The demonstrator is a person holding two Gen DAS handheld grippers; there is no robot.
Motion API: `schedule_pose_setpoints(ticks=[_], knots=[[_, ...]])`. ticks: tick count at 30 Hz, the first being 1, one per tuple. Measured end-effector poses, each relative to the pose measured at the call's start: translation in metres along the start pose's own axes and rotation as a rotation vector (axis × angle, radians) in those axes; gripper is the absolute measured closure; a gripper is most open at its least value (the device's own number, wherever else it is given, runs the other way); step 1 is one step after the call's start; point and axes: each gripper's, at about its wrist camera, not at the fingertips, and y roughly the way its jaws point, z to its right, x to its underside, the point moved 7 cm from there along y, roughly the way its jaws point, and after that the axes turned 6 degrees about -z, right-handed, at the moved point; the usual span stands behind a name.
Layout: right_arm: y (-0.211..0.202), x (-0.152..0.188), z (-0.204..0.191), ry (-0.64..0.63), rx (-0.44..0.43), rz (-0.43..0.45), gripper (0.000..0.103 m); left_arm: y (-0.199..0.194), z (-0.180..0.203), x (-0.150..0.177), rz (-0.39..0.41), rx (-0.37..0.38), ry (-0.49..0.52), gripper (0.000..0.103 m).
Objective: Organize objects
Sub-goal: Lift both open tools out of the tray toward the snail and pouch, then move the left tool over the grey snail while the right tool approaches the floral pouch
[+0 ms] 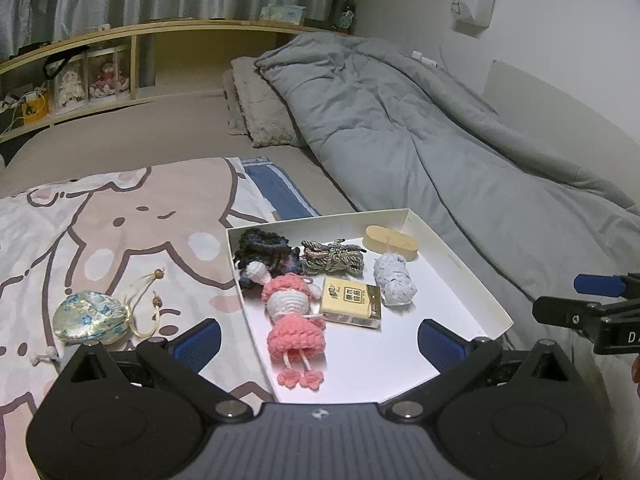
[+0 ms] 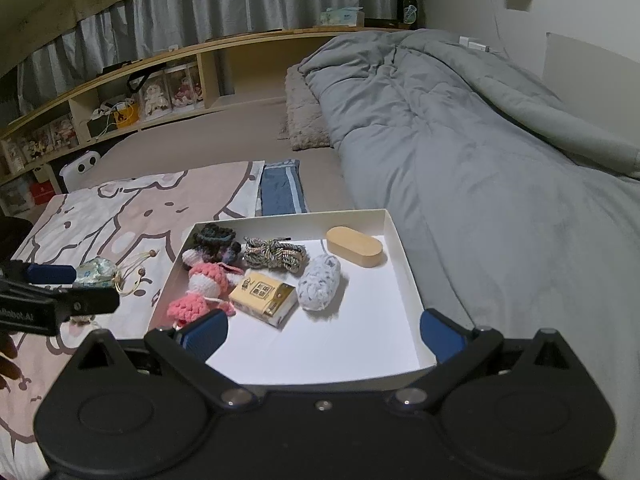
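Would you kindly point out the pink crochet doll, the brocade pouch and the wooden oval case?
pink crochet doll (image 1: pixel 294 314), left wrist view, white middle.
brocade pouch (image 1: pixel 90 318), left wrist view, floral face.
wooden oval case (image 2: pixel 354 247), right wrist view, top.

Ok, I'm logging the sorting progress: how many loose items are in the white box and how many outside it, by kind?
In the white box:
Crochet pieces: 3
Rope bundle: 1
Yellow packet: 1
Wooden case: 1
Outside, on the blanket:
Brocade pouch: 1
Total: 7

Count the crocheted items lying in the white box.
3. The pink doll lies near the left wall, the dark piece fills the far-left corner, and the pale blue-white roll sits mid-box. Others may be hidden underneath.
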Motion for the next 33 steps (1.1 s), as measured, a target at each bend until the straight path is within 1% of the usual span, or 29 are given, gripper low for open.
schedule_pose_setpoints(ticks=[9, 15, 19, 23, 26, 28, 33], knots=[[-0.003, 0.004, -0.007, 0.011, 0.015, 0.010, 0.000, -0.014, -0.018, 0.006, 0.012, -0.021, 0.015, 0.000], [0.002, 0.001, -0.020, 0.015, -0.003, 0.012, 0.000, -0.025, -0.039, 0.011, 0.038, -0.082, 0.028, 0.000], [0.009, -0.003, -0.037, 0.005, -0.021, 0.012, 0.000, -0.033, -0.060, 0.012, 0.043, -0.110, 0.013, 0.000], [0.017, -0.007, -0.058, -0.009, -0.040, 0.015, 0.000, -0.038, -0.085, 0.014, 0.039, -0.132, -0.035, 0.000], [0.023, -0.011, -0.074, -0.023, -0.053, 0.020, 0.000, -0.043, -0.102, 0.015, 0.047, -0.153, -0.056, 0.000], [0.028, -0.014, -0.086, -0.031, -0.066, 0.020, 0.000, -0.047, -0.112, 0.016, 0.057, -0.146, -0.061, 0.000], [0.038, -0.022, -0.117, -0.036, -0.104, 0.021, 0.000, -0.054, -0.140, 0.018, 0.081, -0.170, -0.112, 0.000]])
